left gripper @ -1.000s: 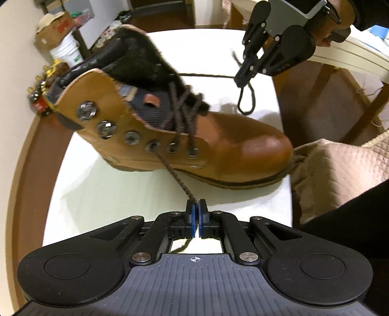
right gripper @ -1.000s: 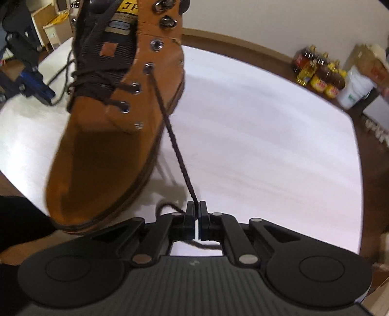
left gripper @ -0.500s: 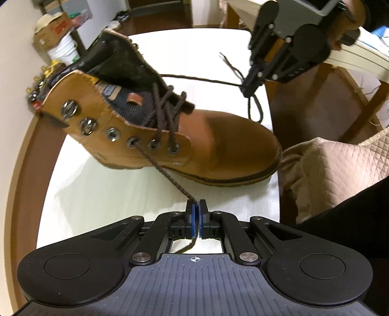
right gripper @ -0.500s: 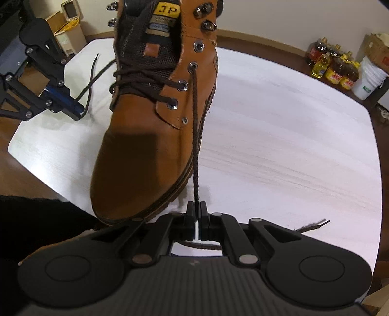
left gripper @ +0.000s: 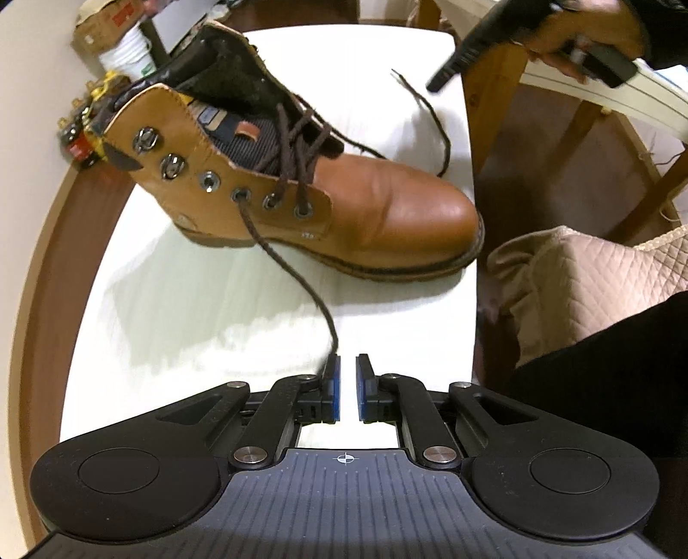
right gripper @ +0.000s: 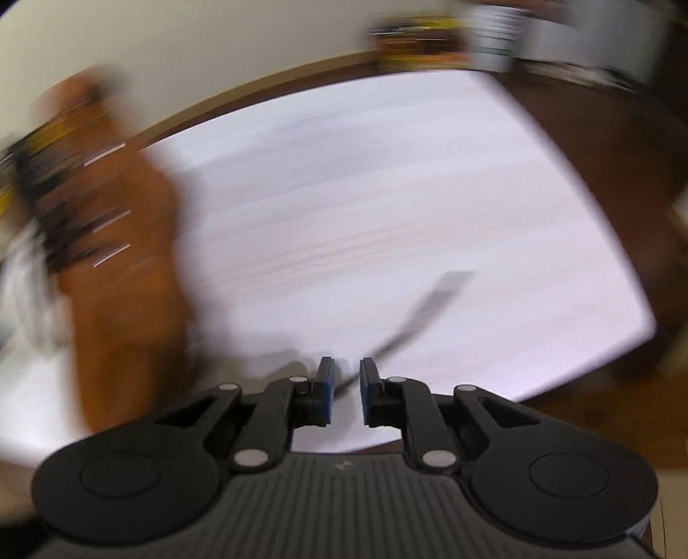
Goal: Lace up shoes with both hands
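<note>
A tan leather boot (left gripper: 378, 206) lies on the white table (left gripper: 215, 318), toe to the right. A dark brown lace (left gripper: 296, 279) runs slack from a near-side eyelet down to my left gripper (left gripper: 347, 378). Its jaws are opening, and the lace hangs beside the left pad, not pinched. The other lace end (left gripper: 430, 112) lies loose past the boot. In the blurred right wrist view my right gripper (right gripper: 343, 378) has its jaws opening, a lace end (right gripper: 413, 318) trailing across the gap without being pressed. The boot (right gripper: 124, 275) is a smear on the left. A hand (left gripper: 576, 34) carries the right gripper at the top right.
A wooden chair or table frame (left gripper: 494, 124) stands right of the table, with a quilted beige cushion (left gripper: 589, 284) below it. Bottles (left gripper: 81, 137), a white bucket (left gripper: 129, 56) and a cardboard box (left gripper: 107, 21) sit on the floor by the wall.
Both grippers let go of their lace ends and their jaws parted. The right gripper swung away fast and rolled. The lace on the left went slack.
</note>
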A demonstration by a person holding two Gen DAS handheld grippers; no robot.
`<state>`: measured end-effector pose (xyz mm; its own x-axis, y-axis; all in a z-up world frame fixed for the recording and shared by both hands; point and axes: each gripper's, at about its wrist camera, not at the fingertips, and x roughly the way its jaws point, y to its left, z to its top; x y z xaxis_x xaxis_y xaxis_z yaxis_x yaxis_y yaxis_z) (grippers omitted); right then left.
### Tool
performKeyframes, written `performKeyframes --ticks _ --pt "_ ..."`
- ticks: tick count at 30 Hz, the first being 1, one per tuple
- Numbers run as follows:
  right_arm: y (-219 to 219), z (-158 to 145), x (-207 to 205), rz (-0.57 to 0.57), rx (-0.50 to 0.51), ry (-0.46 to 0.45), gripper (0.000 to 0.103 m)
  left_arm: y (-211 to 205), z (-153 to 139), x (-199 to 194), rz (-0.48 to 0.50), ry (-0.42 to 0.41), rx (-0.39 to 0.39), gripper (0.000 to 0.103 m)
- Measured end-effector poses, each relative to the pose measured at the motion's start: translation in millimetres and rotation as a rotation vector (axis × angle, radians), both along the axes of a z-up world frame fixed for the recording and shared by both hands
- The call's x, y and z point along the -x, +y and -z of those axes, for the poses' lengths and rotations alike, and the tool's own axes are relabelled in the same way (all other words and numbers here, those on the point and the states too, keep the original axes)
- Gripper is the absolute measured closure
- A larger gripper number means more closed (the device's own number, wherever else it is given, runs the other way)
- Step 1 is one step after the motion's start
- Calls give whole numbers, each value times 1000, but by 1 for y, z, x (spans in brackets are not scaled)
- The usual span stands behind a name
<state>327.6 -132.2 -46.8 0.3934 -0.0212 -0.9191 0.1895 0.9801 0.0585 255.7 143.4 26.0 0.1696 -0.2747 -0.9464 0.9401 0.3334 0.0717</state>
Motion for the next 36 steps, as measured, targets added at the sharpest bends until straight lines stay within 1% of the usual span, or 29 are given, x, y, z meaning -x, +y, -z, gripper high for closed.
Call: performKeyframes --ticks 2,3,5,10,14,21,27,31,33,35,36 --pt "-22 11 -11 142 15 -4 87 -3 -2 2 11 -4 -4 94" --pt "-28 17 -17 178 3 -6 87 -5 -3 3 16 -5 -4 94" --pt "-33 22 -25 212 6 -30 87 -9 -5 4 27 -7 -3 94" --pt "-30 27 -38 203 32 -49 87 -21 -8 4 51 -13 8 94" --pt "-32 26 -40 228 -33 -61 87 -29 -9 4 70 -22 14 94" --pt "-28 24 -20 238 -58 -81 87 -34 -9 3 80 -27 12 94" --pt "-28 24 -15 199 -64 -63 86 -32 -8 3 79 -30 8 94" --pt "-22 23 -14 163 -35 -47 86 -29 -8 4 79 -37 11 94" --pt "-16 21 -14 128 12 -39 87 -28 -8 4 80 -40 13 94" --pt "-9 18 -13 91 43 -31 100 -27 -10 4 84 -49 19 94" --pt "-7 17 -13 64 47 -28 100 -26 -12 4 88 -53 24 94"
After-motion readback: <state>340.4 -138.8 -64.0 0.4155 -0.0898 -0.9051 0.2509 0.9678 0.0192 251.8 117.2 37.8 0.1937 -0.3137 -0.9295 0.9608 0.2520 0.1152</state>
